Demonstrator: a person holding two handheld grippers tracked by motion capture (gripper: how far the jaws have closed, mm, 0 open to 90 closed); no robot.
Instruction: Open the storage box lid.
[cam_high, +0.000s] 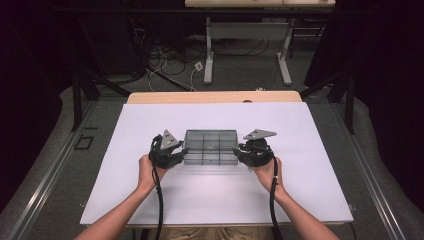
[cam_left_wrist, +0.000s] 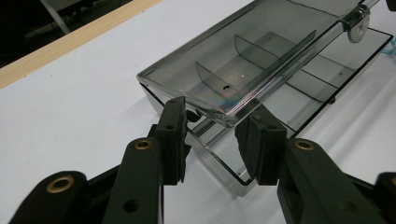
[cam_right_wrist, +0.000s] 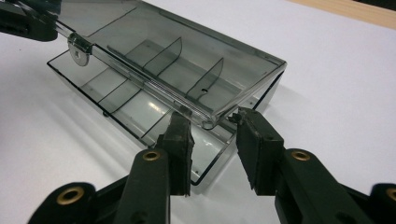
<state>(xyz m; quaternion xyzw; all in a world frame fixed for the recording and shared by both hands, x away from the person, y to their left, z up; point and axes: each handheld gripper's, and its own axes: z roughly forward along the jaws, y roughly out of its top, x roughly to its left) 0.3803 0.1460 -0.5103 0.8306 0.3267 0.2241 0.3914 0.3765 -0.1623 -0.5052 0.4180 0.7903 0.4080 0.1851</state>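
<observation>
A clear smoky compartment box (cam_high: 210, 147) sits mid-worktop (cam_high: 150, 200), its lid (cam_left_wrist: 243, 60) raised ajar. The left tool (cam_left_wrist: 212, 135) straddles one lid corner, the right tool (cam_right_wrist: 212, 135) the other; both stand narrowly parted, though whether the pads actually press the lid is unclear.

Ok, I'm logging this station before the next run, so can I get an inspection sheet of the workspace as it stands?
Surface: white table top, wooden edge strip at the far side.
Job's things: smoky clear compartment box, lid partly raised, dividers inside, compartments look bare.
Clutter: nothing seen on the white top.
Grippers: left hand-held gripper at the box's left end, lid corner between its jaws; right hand-held gripper at the right end, likewise; whether the pads press, cannot tell.
Cables: one black cable trails from each gripper toward the person.
Surroundings: second desk's legs and loose floor wires beyond.
</observation>
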